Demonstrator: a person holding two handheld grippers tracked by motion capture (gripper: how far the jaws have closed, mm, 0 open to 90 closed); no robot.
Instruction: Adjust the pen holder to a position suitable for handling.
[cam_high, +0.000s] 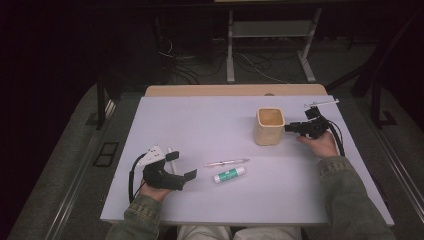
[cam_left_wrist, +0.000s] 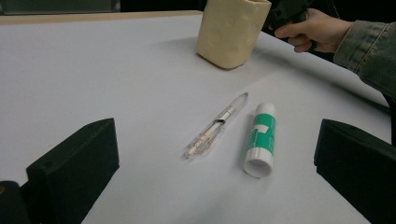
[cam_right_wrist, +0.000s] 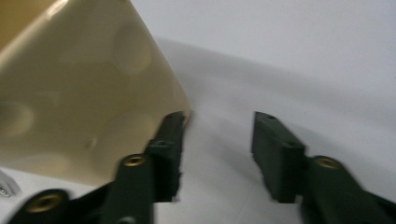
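The room beyond is dark, with cables on the floor, so I work off the pale table (cam_high: 200, 115). My right gripper (cam_high: 291, 128) sits level at the right side of the cream cup (cam_high: 269, 127), which stands upright at the table's far right. In the right gripper view the jaws stand partly apart with bare table between them. One jaw lies against or just beside the cup's wall, and the cup sits wholly off to that side, not in the gap. I judge that the grip needs a sideways shift towards the cup first. The left gripper (cam_high: 181, 165) rests wide open at the near left. The pen (cam_high: 226, 162) and glue stick (cam_high: 229, 175) lie just to its right, their long axes roughly parallel.
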